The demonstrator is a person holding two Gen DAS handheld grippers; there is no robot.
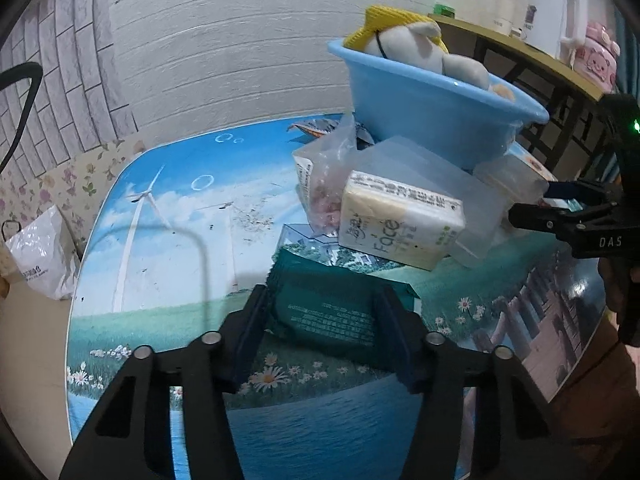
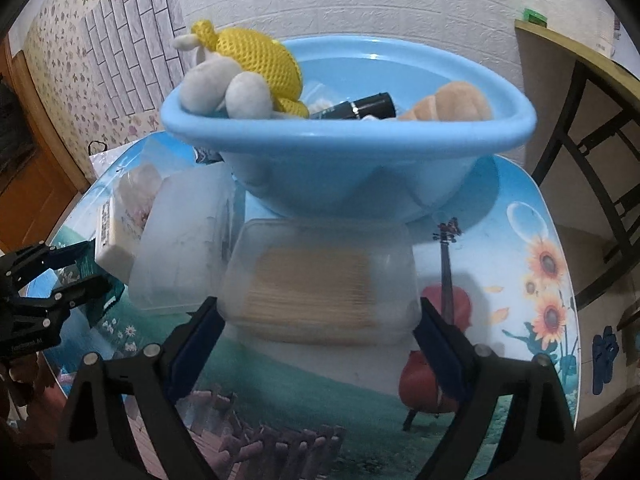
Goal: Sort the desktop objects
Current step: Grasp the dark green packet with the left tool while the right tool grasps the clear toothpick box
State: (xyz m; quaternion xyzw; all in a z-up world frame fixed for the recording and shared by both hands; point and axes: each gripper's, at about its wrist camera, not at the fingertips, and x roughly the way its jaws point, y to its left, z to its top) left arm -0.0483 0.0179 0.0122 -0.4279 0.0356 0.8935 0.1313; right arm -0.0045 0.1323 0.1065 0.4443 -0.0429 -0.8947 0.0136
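Blue basin (image 2: 344, 148), already part-filled, sits at twelve o'clock on the printed table (image 1: 168, 208).
Frosted toothpick box (image 2: 320, 280) lies between the right gripper (image 2: 320, 320)'s wide jaws, apparently unpinched; the left gripper (image 1: 320, 312) has narrowed onto the green packet (image 1: 332, 304), seemingly gripping it. Next, probably: lift each into the basin.

White brick-pattern wall (image 1: 240, 40) behind printed table (image 1: 168, 208). Floral wallpaper (image 2: 68, 52) at left, orange door (image 2: 24, 152) beside it. White plastic bag (image 1: 40, 252) off table edge. Side table (image 1: 532, 60) carries white kettle (image 1: 554, 16), pink container (image 1: 598, 56).
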